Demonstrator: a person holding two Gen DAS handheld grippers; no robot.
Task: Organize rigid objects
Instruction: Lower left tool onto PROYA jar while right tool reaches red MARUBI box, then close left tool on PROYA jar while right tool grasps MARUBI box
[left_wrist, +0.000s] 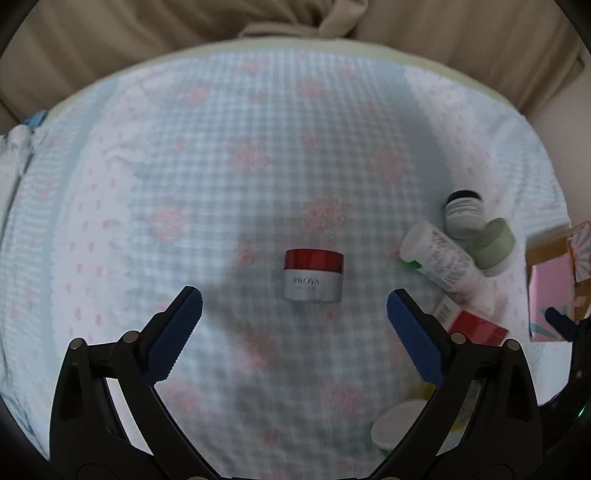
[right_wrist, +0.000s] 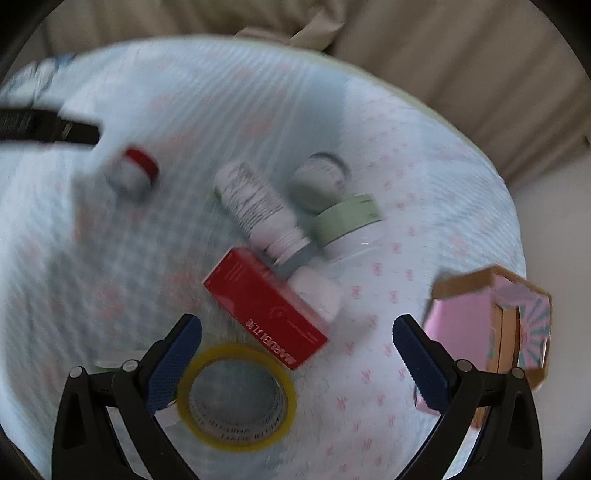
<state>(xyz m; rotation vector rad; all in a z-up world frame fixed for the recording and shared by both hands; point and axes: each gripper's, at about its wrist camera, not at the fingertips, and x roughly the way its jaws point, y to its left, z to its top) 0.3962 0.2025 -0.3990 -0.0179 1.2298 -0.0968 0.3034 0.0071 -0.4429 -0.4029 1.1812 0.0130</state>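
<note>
The left claw (left_wrist: 294, 314) hangs with its two blue-padded fingers (left_wrist: 173, 336) spread wide apart, nothing between them, and the black arms of its frame run back toward the near edge of the view. The right claw (right_wrist: 297, 341) is also spread wide, its blue pads (right_wrist: 421, 360) gripping nothing. In the right wrist view, the left claw's black body reaches in from the far left.

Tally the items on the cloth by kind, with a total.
Jars: 3 (red-lid jar, green-lid jar, dark-lid jar)
Bottles: 1 (white bottle)
Boxes: 2 (red box, pink box)
Tape rolls: 1 (tape)
Total: 7
</note>
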